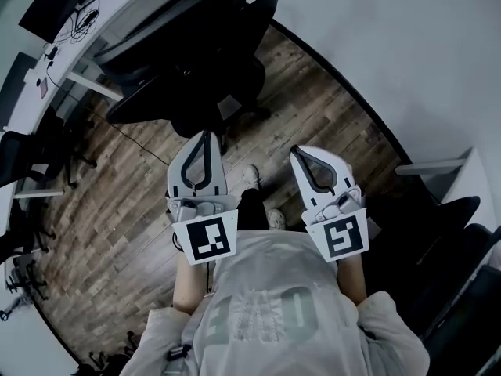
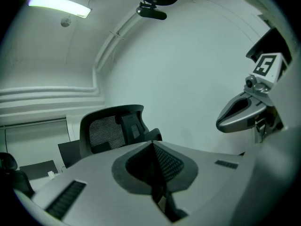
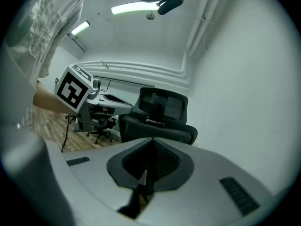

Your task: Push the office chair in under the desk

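Observation:
A black office chair point(image 1: 196, 61) stands on the wooden floor, partly in front of the white desk point(image 1: 102, 22) at the upper left. My left gripper point(image 1: 206, 135) is shut and holds nothing; its tip points at the chair from a short way off, not touching it. My right gripper point(image 1: 298, 154) is shut and empty too, beside the left one. In the left gripper view the chair's mesh backrest point(image 2: 110, 128) rises behind the closed left gripper point(image 2: 153, 145). In the right gripper view the chair point(image 3: 160, 114) stands ahead of the closed right gripper point(image 3: 151, 140), against the wall.
A white wall point(image 1: 407, 45) curves along the right of the floor. Another dark chair point(image 1: 446, 233) and a white desk edge point(image 1: 438, 167) are at the right. More chairs point(image 1: 23, 155) stand at the left. The person's shoes point(image 1: 252, 177) are between the grippers.

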`<state>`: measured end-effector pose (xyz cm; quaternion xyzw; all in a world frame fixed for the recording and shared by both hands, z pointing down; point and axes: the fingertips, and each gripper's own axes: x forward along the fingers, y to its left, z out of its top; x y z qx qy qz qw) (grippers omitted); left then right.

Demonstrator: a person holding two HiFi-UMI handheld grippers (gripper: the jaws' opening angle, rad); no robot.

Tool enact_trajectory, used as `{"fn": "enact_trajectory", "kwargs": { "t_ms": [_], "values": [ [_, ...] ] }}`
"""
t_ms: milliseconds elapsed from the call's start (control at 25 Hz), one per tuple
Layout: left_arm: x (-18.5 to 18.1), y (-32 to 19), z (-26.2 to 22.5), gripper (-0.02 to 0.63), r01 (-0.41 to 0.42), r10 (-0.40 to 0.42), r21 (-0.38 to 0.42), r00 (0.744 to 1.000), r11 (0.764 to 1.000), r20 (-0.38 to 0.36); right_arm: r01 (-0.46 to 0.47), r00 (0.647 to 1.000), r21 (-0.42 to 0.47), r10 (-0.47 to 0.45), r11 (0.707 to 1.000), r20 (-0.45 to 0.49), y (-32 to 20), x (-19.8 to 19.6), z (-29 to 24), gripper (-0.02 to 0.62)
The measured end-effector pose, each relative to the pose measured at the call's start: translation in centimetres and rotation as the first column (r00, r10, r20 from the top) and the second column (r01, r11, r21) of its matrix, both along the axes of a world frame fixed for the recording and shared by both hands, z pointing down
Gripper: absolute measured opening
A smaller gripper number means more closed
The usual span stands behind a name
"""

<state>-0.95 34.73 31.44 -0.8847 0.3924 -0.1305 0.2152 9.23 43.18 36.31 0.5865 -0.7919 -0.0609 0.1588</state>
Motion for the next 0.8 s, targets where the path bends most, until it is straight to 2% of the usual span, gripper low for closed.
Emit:
{"fn": "enact_trajectory", "kwargs": {
  "t_ms": [320,560,800],
  "values": [
    [0.3,-8.3,-2.0,0.017,-0.007,0.006,-0.015,0.999,1.000,-0.043,0.037,0.999,0.043,-0.037,0.998,-0.001,-11.3,-0.8,-2.3,0.021],
    [-0.3,-12.5,-2.8,0.017,-0.004,0.000,-0.047,0.997,0.999,-0.081,0.068,0.992,0.084,-0.077,0.994,0.102,-17.9,-1.3,-5.0,0.021],
    [-0.6,-15.8,-3.0,0.017,0.024,-0.028,-0.044,0.995,0.999,-0.091,0.146,0.985,0.110,-0.155,0.983,0.076,-22.3,-0.1,-7.0,0.021]
  ]
}}
